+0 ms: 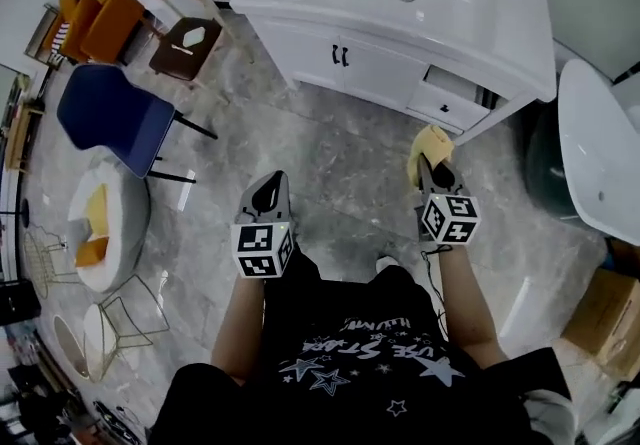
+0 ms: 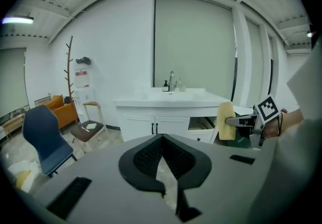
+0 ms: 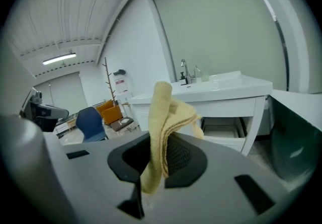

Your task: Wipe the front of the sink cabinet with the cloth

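Sink cabinet is logged at 12 o'clock in the head view, white, its front not yet touched; wiping is judged not begun. White rounded fixture is noted at 3 o'clock, on the right arm's side; a wide sweep to the right could be stopped against it. Drawer at the cabinet's 3 o'clock end is seen pulled partly out. Its projecting edge is judged the likeliest snag, and the cloth could be caught or dragged loose there.

Left gripper is held low at 7 o'clock, well apart from the cabinet, jaws closed tip to tip with nothing between them. Right gripper is held at 5 o'clock of the drawer, jaws clamped on the cloth. Cloth is pinched by a fold only, with loose ends seen above and below the jaws. Under rubbing pressure it could be pulled out, or bunched so that bare jaw is scraped on the white front. Door handles, dark and small, are marked at the front's centre; loose cloth could be hooked on them.
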A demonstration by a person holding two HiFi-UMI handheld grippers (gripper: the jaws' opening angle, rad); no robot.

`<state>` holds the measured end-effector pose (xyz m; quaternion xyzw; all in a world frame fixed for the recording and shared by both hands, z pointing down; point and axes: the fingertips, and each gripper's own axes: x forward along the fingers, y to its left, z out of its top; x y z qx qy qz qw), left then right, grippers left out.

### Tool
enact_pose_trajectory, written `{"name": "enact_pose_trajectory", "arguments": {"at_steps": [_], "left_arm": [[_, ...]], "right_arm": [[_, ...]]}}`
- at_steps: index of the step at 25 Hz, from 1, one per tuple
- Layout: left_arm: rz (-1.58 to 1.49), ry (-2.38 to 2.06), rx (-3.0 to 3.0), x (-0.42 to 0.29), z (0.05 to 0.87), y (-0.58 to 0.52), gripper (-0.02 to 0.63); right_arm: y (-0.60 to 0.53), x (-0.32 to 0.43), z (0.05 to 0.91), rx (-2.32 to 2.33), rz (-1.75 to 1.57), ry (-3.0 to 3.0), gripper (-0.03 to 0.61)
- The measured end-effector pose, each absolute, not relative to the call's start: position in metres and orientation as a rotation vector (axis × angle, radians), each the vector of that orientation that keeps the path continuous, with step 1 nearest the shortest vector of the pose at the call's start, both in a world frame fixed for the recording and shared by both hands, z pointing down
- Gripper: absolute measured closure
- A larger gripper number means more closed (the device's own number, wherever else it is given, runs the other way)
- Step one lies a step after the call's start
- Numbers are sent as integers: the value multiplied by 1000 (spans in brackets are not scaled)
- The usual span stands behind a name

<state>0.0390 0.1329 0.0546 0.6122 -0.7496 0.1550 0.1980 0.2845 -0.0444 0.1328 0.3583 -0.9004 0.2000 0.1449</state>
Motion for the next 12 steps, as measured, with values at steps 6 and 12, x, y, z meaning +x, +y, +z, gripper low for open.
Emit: {"name": "enact_pose_trajectory", "arguments": {"at_steps": [6,12], "left_arm": [[486,-1823,1960,-64,98,83,598],[577,-1695,2126,-156,103,73,598]], "right_arm": [[-39,210,149,1405,606,-2415,518],[-8,126,143,1551,640,-2309,518]]}}
